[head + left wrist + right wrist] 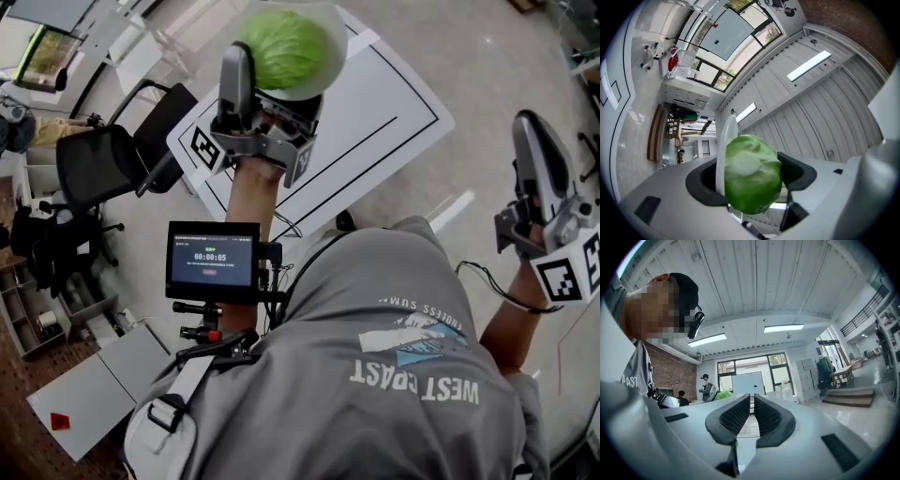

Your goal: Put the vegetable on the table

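A round green cabbage (286, 47) is held high over a white table (384, 122) with black lines. My left gripper (277, 81) is shut on it, tilted upward. In the left gripper view the cabbage (752, 176) fills the gap between the dark pads (799, 171), and a white plate (725, 145) stands on edge against its left side, also between the jaws. My right gripper (529, 127) is off to the right, away from the table. Its pads (766, 416) are shut with nothing between them, and the gripper (751, 411) points about level.
A black office chair (103, 164) stands left of the table. A small screen (214, 255) hangs at the person's chest. Shelves and boxes (37, 309) line the left side. Two people (707, 389) stand far off in the right gripper view.
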Demonstrator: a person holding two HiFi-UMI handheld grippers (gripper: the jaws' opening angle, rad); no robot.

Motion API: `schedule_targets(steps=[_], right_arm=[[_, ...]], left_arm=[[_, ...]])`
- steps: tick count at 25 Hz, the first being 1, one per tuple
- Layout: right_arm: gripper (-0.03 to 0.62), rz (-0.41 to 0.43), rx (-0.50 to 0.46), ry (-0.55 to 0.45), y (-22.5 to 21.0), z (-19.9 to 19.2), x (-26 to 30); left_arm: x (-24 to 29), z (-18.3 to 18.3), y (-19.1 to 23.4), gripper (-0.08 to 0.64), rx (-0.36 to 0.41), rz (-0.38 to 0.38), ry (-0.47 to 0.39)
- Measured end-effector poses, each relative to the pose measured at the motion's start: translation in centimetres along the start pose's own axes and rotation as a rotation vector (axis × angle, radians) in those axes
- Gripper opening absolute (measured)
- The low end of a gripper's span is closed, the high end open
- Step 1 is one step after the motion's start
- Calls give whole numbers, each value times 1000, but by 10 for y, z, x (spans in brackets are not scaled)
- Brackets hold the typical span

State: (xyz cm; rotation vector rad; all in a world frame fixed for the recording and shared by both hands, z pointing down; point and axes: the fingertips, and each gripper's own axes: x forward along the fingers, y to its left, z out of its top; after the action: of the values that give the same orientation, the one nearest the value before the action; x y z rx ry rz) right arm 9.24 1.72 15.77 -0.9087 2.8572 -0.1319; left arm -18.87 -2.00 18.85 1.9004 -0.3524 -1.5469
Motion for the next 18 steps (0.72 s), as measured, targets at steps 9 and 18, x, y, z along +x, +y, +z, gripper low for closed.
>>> schedule_targets(steps=[9,18], right_arm=[[11,17,31,20,-12,-12,12],[11,86,21,37,-28,-5,30]], left_arm=[[-12,11,19,336,6,45,-37],[-23,39,33,336,65,71,-136]])
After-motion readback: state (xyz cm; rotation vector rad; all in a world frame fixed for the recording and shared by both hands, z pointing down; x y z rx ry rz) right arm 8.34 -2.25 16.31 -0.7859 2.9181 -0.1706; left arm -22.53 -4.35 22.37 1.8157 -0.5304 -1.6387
